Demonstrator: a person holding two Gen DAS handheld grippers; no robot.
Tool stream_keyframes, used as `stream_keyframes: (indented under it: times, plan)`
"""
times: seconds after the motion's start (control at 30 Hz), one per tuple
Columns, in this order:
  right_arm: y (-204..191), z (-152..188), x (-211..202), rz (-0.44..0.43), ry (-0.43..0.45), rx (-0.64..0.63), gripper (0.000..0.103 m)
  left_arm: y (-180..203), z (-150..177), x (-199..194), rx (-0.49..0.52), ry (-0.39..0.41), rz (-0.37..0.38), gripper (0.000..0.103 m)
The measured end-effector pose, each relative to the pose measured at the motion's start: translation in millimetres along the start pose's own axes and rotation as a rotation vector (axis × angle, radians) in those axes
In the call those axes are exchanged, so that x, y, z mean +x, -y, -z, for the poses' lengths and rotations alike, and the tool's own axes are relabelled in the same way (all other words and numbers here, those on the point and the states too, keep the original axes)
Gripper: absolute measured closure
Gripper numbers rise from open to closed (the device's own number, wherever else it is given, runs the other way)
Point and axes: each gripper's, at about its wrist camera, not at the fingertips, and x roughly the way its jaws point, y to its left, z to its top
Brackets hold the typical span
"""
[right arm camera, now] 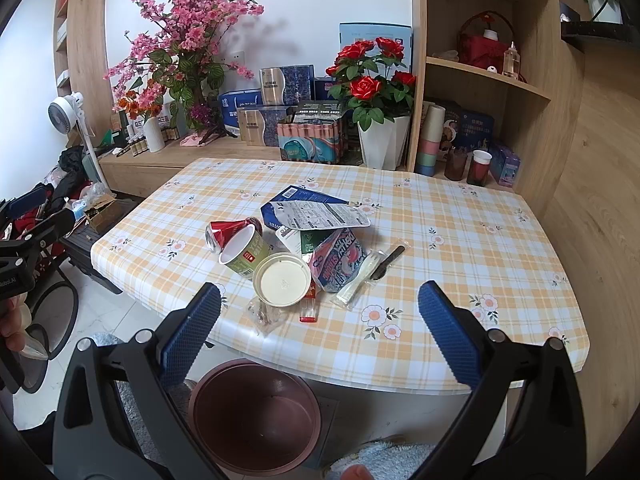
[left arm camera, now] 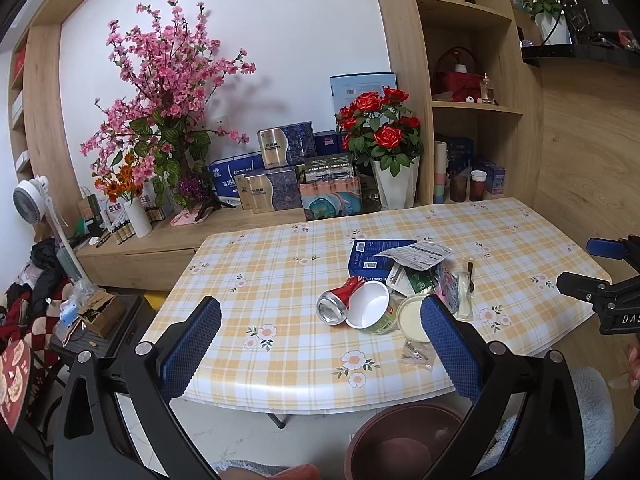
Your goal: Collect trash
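Two tools, left tool [left arm camera: 320, 344] and right tool [right arm camera: 319, 332], gaping, empty, above trash pile [right arm camera: 296, 248].

A table [right arm camera: 460, 240] covered in a yellow-and-white checked cloth with printed flowers carries a cluster of litter near its middle and near edge. Far in the pile lies a dark blue flat carton [right arm camera: 298, 202] with a grey printed foil pouch [right arm camera: 326, 216] across it. To the left, a crushed red drink can [right arm camera: 224, 232] lies on its side, touching a tipped green paper cup [right arm camera: 244, 254]. A round cream plastic lid [right arm camera: 282, 279] sits nearer, beside a colourful crumpled snack wrapper [right arm camera: 340, 264], a clear sleeve of cutlery [right arm camera: 366, 276], a small red packet [right arm camera: 309, 308] and a clear crinkled wrapper [right arm camera: 266, 314].
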Motion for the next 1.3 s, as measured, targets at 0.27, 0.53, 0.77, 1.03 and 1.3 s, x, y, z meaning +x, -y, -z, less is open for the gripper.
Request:
stream_keyframes:
  times: [0.27, 0.53, 0.77, 1.03, 1.3]
  plan:
    - [2, 15, 11, -0.003, 0.003, 0.041, 0.006, 6, 9, 13, 0.021, 0.010, -0.005, 0.005]
    - [9, 30, 39, -0.026, -0.015, 0.060, 0.006, 1, 28, 36, 0.001, -0.005, -0.010, 0.005]
    - [2, 39, 67, -0.026, -0.056, 0.017, 0.006, -15, 39, 57, -0.092, -0.062, -0.011, 0.005]
    - [-10, 43, 101, -0.024, -0.065, -0.024, 0.006, -33, 52, 76, -0.154, -0.090, -0.023, 0.005]
    - [-33, 41, 153, -0.061, -0.095, -0.061, 0.006, -40, 59, 92, -0.144, -0.098, -0.038, 0.005]
